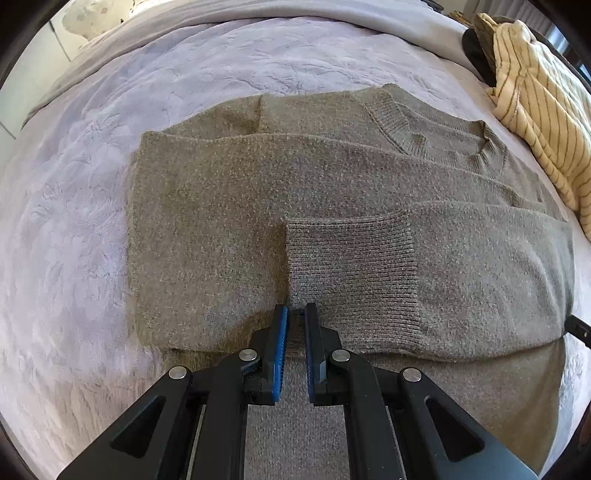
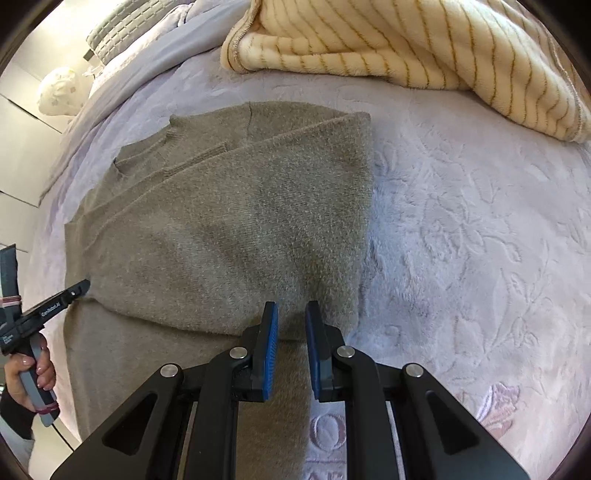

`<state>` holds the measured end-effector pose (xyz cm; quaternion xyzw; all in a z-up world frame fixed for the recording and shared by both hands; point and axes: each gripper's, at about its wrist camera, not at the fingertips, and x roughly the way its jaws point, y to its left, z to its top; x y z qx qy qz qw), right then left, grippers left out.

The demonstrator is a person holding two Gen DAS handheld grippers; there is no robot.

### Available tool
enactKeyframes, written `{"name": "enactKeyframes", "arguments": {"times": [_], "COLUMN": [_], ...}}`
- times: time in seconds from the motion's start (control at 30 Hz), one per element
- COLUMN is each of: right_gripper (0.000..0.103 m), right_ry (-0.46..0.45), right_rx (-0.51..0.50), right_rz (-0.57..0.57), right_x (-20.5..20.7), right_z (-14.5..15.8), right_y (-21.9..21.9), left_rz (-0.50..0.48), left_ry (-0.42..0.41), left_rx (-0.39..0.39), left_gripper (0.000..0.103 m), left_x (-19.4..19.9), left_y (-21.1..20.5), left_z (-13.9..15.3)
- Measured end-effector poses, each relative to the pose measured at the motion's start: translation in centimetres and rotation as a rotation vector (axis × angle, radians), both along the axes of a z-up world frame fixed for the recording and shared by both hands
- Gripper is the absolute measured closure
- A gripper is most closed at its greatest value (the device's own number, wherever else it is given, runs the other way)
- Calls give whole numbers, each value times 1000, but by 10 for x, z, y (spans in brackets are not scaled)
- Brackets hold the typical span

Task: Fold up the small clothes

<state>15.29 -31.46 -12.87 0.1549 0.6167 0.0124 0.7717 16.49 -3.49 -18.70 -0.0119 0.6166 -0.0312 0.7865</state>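
The grey-brown knitted sweater (image 1: 332,206) lies flat on the lilac bedspread (image 1: 74,240), sleeves folded in, and both the left gripper (image 1: 295,314) and right gripper (image 2: 291,314) pinch its near hem nearly closed, probably to fold it upward.

The sweater (image 1: 229,206) lies flat on the bed (image 1: 74,229), both sleeves folded across its body, one cuff (image 1: 351,266) resting on top near the lower hem. Its collar (image 1: 436,136) points toward the far end of the bed. A striped blanket (image 2: 388,48) is heaped on the bed beyond the sweater, apart from it. A pillow (image 2: 125,26) sits at the bed's far edge.
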Motion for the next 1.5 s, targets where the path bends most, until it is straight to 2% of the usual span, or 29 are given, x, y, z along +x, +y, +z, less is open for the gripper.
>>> {"name": "enactKeyframes", "arguments": {"times": [0.33,0.53,0.57,0.6,0.63,0.67,0.7,0.73,0.77,0.8,0.97,1.1,1.33,1.5], "right_gripper": [86,86,81,68,60,50,49,49,49,49,47,34,34,34], "right_ry": [60,77,79,81,81,77,75,78,82,86,124,144,204,191], "right_rx": [77,111,110,109,112,118,127,134,142,149,201,233,290,295], "right_rz": [-25,-16,-14,-11,-9,-5,3,11,20,23,19,23,24,10], "right_x": [-14,-26,-28,-30,-32,-33,-34,-36,-39,-41,-52,-62,-74,-81], "right_z": [11,21,24,26,29,31,33,35,36,37,36,35,20,27], "right_y": [4,12,13,14,15,16,17,18,20,20,19,17,9,6], "left_rz": [33,32,35,39,46,49,56,71,91,96,100,107,152,187], "left_ry": [54,93,104,111,118,120,123,123,103,87,135,141,191,192], "left_rx": [-4,3,-4,-9,-12,-12,-8,0,15,23,38,25,2,-8], "left_gripper": [94,94,94,94,94,88,47,17,2,1,1,1,1,1], "left_x": [-12,-39,-44,-48,-53,-56,-61,-66,-71,-75,-105,-129,-174,-214], "left_y": [-2,-9,-8,-8,-8,-8,-7,-6,-5,-6,-20,-26,-34,-26], "left_z": [18,26,27,29,31,32,34,37,42,47,49,60,66,70]}}
